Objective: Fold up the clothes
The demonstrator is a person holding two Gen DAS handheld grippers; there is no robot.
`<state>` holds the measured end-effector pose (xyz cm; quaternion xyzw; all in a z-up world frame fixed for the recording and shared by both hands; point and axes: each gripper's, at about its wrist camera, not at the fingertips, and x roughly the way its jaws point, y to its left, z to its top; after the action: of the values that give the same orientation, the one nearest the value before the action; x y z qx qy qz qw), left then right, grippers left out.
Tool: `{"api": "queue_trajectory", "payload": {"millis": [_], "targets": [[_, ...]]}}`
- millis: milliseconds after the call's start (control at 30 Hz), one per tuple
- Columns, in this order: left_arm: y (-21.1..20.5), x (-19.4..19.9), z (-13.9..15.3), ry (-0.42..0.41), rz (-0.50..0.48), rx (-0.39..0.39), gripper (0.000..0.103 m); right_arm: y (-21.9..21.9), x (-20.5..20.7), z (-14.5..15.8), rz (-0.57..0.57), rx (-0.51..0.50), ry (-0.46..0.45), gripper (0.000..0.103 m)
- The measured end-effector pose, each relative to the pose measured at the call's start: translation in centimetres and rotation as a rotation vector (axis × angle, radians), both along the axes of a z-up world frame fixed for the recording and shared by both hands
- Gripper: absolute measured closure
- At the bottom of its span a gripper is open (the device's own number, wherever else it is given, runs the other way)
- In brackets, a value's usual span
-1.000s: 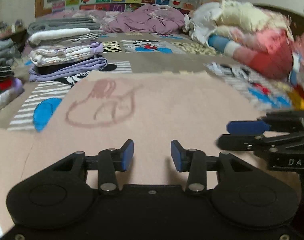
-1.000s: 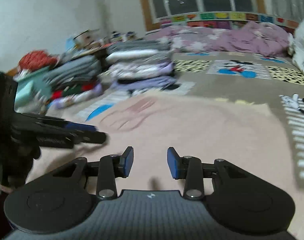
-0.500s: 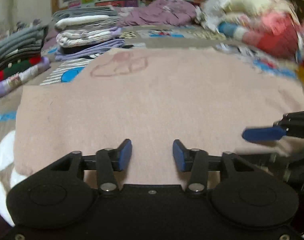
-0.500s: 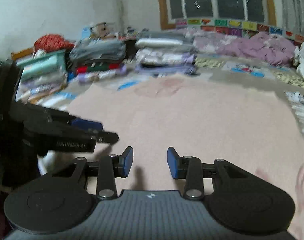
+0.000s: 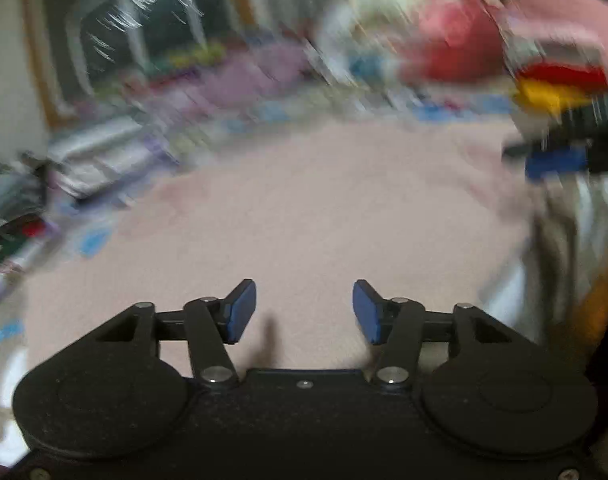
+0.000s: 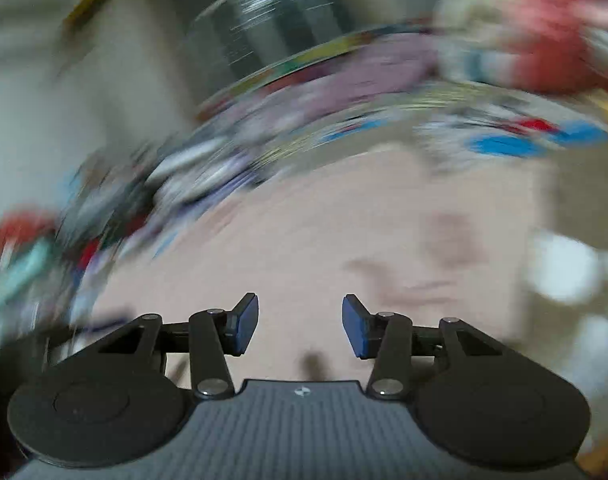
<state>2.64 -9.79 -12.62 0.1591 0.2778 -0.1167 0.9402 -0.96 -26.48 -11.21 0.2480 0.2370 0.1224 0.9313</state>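
The flat pale pink garment (image 5: 304, 208) lies open ahead; blurred stacks of folded clothes (image 5: 96, 160) crowd its left side, and a heap of red and white laundry (image 5: 443, 40) its far right.

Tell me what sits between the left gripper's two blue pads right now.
Nothing is held there. In the left wrist view the left gripper has just been opening; between its pads shows only the pink garment spread flat beneath.

Left tongs (image 5: 304, 311) seen from their own camera: two black linkage arms ending in blue pads (image 5: 242, 310), parted with a clear gap, nothing between them, just been opening. Right tongs (image 6: 300, 326) in their own view likewise: blue pads (image 6: 353, 332) spread apart, empty, just been opening. Both angled somewhat downward. In the left view, right tongs (image 5: 559, 160) visible at the right edge as a blurred black and blue shape.
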Motion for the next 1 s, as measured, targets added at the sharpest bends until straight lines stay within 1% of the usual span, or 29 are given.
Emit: {"api": "queue_trajectory", "payload": {"millis": [33,100,133,167,200,267,333,400,433,467,500,567,600,700,800,900,1000], "targets": [[-0.3,0.4,-0.5,0.048,-0.01,0.007,0.049,-1.5,-0.2,-0.6,-0.066,0.055,0.036,0.055],[-0.3,0.3,0.1,0.034,-0.008,0.001,0.049,-3.9,-0.4,-2.1,-0.162,0.144,0.111,0.055],[-0.2,0.4,0.4,0.026,-0.007,-0.012,0.049,-4.8,-0.5,-2.7,-0.196,0.187,0.135,0.06],[-0.1,0.4,0.5,0.017,-0.002,-0.025,0.049,-5.4,-0.6,-3.1,-0.206,0.227,0.138,0.069],[0.0,0.5,0.6,0.011,0.001,-0.035,0.049,-6.0,-0.8,-3.5,-0.215,0.267,0.14,0.07],[0.0,0.6,0.3,0.017,0.002,-0.027,0.049,-7.1,-1.1,-4.2,-0.233,0.332,0.143,0.066],[-0.2,0.7,0.2,0.019,0.003,-0.019,0.049,-7.3,-1.4,-4.1,-0.258,0.341,0.131,0.066],[-0.4,0.5,0.1,0.016,0.004,-0.019,0.049,-7.9,-2.2,-4.2,-0.311,0.374,0.13,0.06],[-0.4,0.4,0.1,0.015,0.005,-0.019,0.049,-8.3,-2.5,-4.5,-0.337,0.403,0.138,0.051],[-0.4,0.4,0.0,0.013,0.006,-0.02,0.049,-8.8,-2.7,-5.1,-0.348,0.451,0.157,0.046],[-0.5,0.5,0.0,0.012,0.007,-0.02,0.049,-9.0,-2.8,-5.7,-0.348,0.496,0.177,0.045],[-0.6,0.6,0.0,0.009,0.01,-0.019,0.049,-8.9,-2.7,-6.6,-0.332,0.552,0.196,0.044],[-0.6,0.6,0.0,0.006,0.01,-0.018,0.049,-8.7,-2.6,-6.8,-0.323,0.565,0.199,0.043],[-0.8,0.7,0.0,0.0,0.007,-0.015,0.049,-8.0,-2.1,-7.1,-0.299,0.558,0.184,0.042],[-0.6,1.0,0.1,0.013,0.015,-0.039,0.049,-7.8,-2.3,-7.3,-0.294,0.569,0.167,0.042],[-0.3,1.4,0.3,0.03,0.028,-0.07,0.049,-7.2,-2.1,-6.7,-0.285,0.54,0.136,0.042],[-0.5,1.5,0.3,0.032,0.031,-0.067,0.049,-6.7,-1.5,-6.2,-0.249,0.52,0.112,0.045]]}}
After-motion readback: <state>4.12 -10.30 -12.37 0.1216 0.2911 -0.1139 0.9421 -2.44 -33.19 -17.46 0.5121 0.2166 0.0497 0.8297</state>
